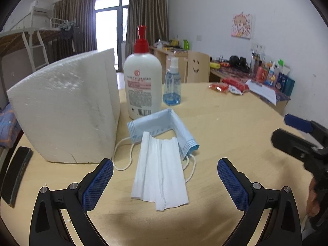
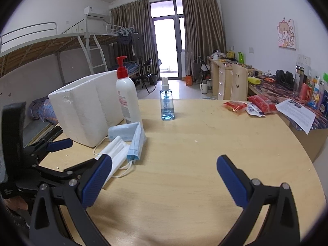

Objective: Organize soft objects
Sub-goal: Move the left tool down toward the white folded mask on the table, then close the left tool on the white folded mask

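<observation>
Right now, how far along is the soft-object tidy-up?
Nothing looks put away yet. The white mask and blue mask lie overlapped on the table beside the foam box. Left gripper is open over the white mask; right gripper is open, empty. Both masks remain.

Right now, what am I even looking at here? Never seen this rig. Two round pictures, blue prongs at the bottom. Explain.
No robot: a person holds a two-finger tool in each hand, each with a fisheye camera looking along its fingers. One picture is from the left tool, the other from the right tool; the blue prongs are their finger pads. Both are open and hold nothing. Each also shows at the edge of the other's picture. On the round wooden table lie a white face mask overlapping a folded blue face mask, beside a white foam box. Behind stand a pump bottle and a small spray bottle; snack packets lie at the far edge.
</observation>
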